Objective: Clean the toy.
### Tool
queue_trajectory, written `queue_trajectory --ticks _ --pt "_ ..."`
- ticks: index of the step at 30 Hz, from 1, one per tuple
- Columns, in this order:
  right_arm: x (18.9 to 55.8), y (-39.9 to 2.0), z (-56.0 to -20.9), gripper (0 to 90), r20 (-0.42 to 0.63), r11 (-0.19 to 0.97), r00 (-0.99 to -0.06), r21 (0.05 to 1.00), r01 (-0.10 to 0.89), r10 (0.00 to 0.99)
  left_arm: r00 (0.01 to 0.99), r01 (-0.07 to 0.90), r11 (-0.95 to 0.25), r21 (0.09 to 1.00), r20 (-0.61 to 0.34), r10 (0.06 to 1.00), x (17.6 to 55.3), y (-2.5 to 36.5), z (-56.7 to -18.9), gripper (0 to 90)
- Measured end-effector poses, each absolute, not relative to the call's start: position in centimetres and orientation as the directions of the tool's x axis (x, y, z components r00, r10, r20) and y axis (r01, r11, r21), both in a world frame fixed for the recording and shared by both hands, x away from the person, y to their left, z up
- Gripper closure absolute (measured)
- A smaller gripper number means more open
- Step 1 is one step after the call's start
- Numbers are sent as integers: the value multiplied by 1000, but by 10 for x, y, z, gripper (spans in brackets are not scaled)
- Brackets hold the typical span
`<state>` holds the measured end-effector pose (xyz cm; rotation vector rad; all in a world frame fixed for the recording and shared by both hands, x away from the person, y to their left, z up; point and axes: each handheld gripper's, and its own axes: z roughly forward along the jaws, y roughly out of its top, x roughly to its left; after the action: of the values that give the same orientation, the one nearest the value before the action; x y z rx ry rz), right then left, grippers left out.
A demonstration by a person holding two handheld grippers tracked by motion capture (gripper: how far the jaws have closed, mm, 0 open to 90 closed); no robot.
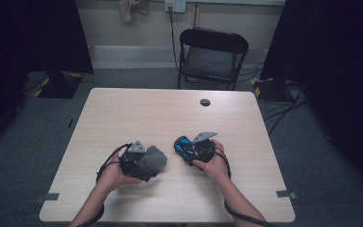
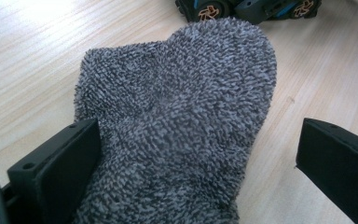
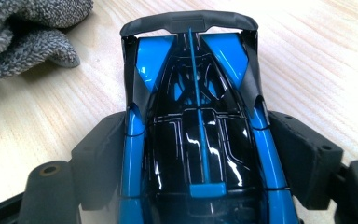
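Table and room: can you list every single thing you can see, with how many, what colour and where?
sock: 1, fuzzy grey, on the table between the left gripper's jaws
toy car: 1, blue and black, between the right gripper's jaws
table: 1, light wood, centre
folding chair: 1, black, beyond the table
wall socket: 1, white, back wall
left gripper: 1, black, jaws apart, right jaw clear of the sock
right gripper: 1, black, jaws against the car's sides
hands: 2, bottom of the high view
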<state>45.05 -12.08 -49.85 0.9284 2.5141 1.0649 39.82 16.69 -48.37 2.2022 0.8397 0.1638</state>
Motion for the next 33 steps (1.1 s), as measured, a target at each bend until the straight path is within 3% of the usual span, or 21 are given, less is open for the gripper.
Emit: queue_trajectory --ticks 12,17,33 --pt "450 -119 -499 235 4 524 -759 721 453 651 755 548 -478 686 -160 636 397 170 -484 57" --pt "449 -119 -499 235 1 524 -757 721 454 653 764 536 -470 701 -166 624 397 171 -488 24" --pt "449 -120 -500 236 2 519 -755 726 452 655 799 446 -524 726 -58 599 391 169 -498 2"
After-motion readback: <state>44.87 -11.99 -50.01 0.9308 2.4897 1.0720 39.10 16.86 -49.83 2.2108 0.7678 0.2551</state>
